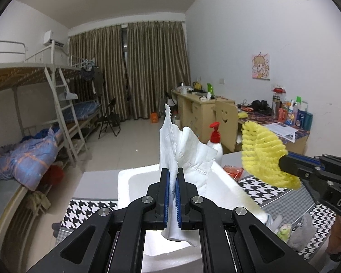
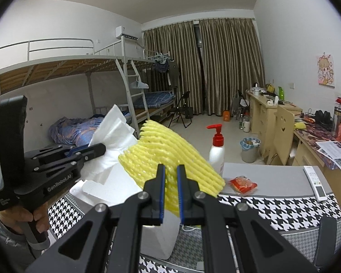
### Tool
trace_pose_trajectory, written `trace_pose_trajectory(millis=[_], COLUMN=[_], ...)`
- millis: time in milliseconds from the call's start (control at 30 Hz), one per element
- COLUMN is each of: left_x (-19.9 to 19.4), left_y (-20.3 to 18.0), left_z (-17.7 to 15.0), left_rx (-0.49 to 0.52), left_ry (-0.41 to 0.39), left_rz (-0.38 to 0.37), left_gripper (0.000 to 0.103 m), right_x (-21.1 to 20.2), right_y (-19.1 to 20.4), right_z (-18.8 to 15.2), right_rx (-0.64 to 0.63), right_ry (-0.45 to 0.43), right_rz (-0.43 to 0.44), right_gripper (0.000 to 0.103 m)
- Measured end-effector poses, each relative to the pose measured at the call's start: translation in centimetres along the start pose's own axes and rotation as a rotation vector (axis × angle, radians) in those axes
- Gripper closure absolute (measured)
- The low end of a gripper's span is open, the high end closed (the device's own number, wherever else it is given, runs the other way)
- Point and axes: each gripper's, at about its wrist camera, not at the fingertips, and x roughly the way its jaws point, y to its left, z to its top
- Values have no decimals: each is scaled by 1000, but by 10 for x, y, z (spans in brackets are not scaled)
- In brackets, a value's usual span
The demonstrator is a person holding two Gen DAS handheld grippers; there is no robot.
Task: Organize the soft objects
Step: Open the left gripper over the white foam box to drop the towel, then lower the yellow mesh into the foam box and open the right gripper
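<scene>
The left gripper (image 1: 172,195) is clamping white tissue (image 1: 188,157); the right gripper (image 2: 171,193) is pinching yellow foam netting (image 2: 170,152). Only the right wrist view is showing the remote (image 2: 316,184) at 3 o'clock.

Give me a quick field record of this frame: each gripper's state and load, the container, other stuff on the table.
left gripper: shut on white paper towel
right gripper: shut on yellow foam net
container: white foam box, below both held items
table cover: houndstooth cloth
pump bottle: upright, behind box
red packet: lying flat on the table
remote: lying on the table's right side
</scene>
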Motion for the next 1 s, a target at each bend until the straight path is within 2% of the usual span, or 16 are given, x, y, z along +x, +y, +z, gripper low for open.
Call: trace_pose_trajectory(millis=[133, 200, 267, 400, 467, 533, 733, 1000], left_x=[7, 10, 11, 8, 4, -1, -13, -29], left_y=[6, 7, 9, 17, 20, 24, 33, 45], left_z=[-3, -5, -7, -7, -6, -5, -3, -6], left_rx=[-6, -5, -12, -29, -42, -55, -74, -83], left_ry=[22, 33, 38, 25, 6, -16, -68, -99], left_rz=[2, 4, 15, 10, 11, 20, 72, 122], left_gripper=[95, 84, 56, 40, 25, 16, 1, 1], right_x=[3, 4, 7, 10, 11, 13, 19, 31], right_y=[4, 6, 7, 10, 12, 14, 20, 31], right_z=[1, 1, 2, 4, 5, 6, 10, 12], right_rx=[-7, -8, -9, -10, -12, -15, -27, -36], right_ry=[6, 9, 13, 19, 19, 20, 21, 43], right_rz=[0, -3, -5, -7, -9, -5, 12, 50], right_gripper=[91, 90, 90, 90, 90, 90, 90, 90])
